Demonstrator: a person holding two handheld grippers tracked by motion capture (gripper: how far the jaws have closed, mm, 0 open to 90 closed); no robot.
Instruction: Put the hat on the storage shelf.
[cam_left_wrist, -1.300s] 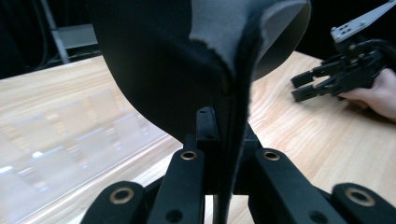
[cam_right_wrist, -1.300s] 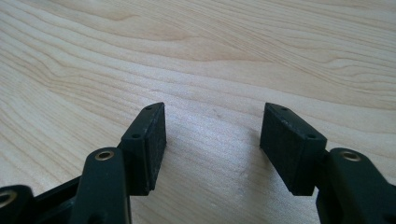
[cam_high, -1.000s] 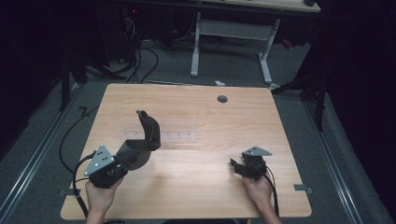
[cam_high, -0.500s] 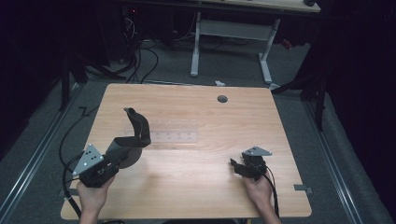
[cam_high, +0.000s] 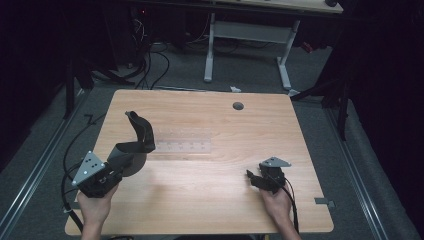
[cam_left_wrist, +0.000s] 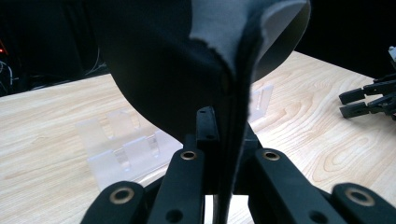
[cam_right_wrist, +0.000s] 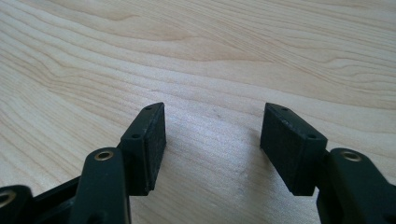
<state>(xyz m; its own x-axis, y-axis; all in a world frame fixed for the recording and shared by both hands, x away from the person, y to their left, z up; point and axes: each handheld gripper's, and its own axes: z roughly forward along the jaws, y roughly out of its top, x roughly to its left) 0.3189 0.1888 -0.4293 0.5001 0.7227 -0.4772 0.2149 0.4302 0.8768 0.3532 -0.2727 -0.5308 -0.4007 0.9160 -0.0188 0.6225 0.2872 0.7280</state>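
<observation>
One dark mat (cam_high: 134, 147) is clamped by the left gripper (cam_high: 116, 170) at eight o'clock on the table (cam_high: 210, 200); its pinched edge is hidden. One clear rack (cam_high: 182, 146) is faintly seen at centre. The right gripper (cam_high: 255, 181), at four o'clock, is held open and empty.

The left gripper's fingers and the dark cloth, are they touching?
Touching. In the left gripper view, the fingers pinch the dark cloth between them, with no gap visible.

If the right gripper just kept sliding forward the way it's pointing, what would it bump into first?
Probably nothing soon. The right gripper, jaws open, points over bare wooden table, roughly toward the left gripper holding the dark strap, though depth is hard to judge.
</observation>
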